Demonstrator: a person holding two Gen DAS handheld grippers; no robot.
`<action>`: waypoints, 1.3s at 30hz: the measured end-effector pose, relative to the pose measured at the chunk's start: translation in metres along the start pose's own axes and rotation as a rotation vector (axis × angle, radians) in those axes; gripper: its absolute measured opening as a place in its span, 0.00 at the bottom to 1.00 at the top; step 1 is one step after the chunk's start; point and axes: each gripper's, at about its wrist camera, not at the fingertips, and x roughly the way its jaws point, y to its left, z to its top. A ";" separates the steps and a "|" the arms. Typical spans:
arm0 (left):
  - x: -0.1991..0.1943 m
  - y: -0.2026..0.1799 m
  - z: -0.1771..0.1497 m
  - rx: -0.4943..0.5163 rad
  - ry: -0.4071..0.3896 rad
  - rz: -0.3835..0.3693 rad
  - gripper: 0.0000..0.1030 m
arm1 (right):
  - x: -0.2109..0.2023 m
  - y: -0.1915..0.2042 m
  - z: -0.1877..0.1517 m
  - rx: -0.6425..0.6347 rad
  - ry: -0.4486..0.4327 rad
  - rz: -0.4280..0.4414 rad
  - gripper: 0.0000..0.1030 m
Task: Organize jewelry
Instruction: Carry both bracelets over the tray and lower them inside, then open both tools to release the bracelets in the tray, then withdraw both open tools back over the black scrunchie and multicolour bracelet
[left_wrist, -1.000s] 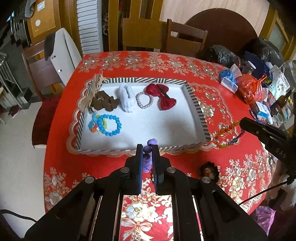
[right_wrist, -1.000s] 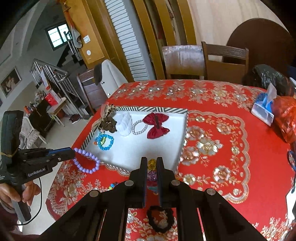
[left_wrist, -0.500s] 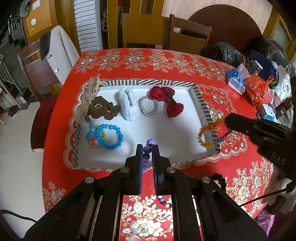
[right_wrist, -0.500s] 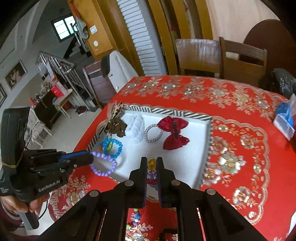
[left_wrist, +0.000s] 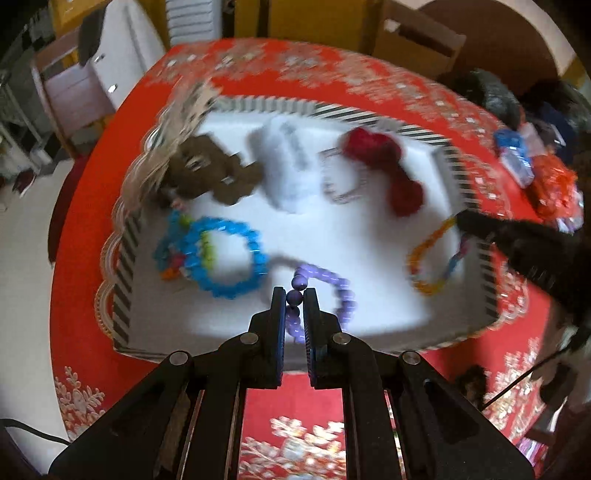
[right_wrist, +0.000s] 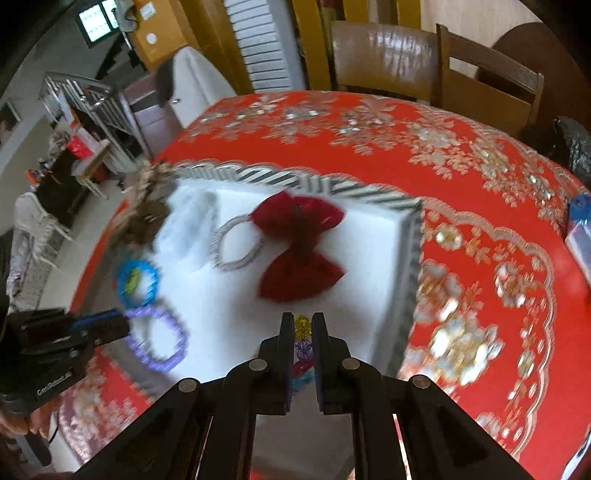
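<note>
A white tray (left_wrist: 369, 310) with a striped rim sits on the red tablecloth. My left gripper (left_wrist: 294, 295) is shut on a purple bead bracelet (left_wrist: 341, 291) and holds it over the tray's front part. My right gripper (right_wrist: 303, 321) is shut on a multicoloured bead bracelet (right_wrist: 302, 326), which hangs over the tray's right side in the left wrist view (left_wrist: 430, 258). In the tray lie a blue bead bracelet (left_wrist: 225, 254), a red bow (right_wrist: 299, 243), a pearl bracelet (right_wrist: 236, 243), a white scrunchie (left_wrist: 288, 166) and a brown hair piece (left_wrist: 207, 173).
A dark hair tie (left_wrist: 471, 384) lies on the cloth in front of the tray. Bags and small packets (left_wrist: 554, 184) crowd the table's right side. Wooden chairs (right_wrist: 424, 62) stand behind the table. The tray (right_wrist: 369, 266) has bare white floor at its middle.
Both grippers have moved forward and down over the tray with their bracelets. The purple bracelet now hangs just above the tray floor. The views are motion-blurred.
</note>
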 end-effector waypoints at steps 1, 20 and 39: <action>0.003 0.004 0.001 -0.006 0.004 0.007 0.07 | 0.003 -0.003 0.005 -0.002 -0.001 -0.013 0.08; 0.021 0.027 0.012 -0.048 0.005 0.080 0.08 | 0.048 -0.021 0.048 -0.035 -0.013 -0.164 0.10; -0.018 0.025 -0.001 -0.087 -0.061 0.119 0.45 | -0.032 0.011 -0.008 0.124 -0.138 0.003 0.31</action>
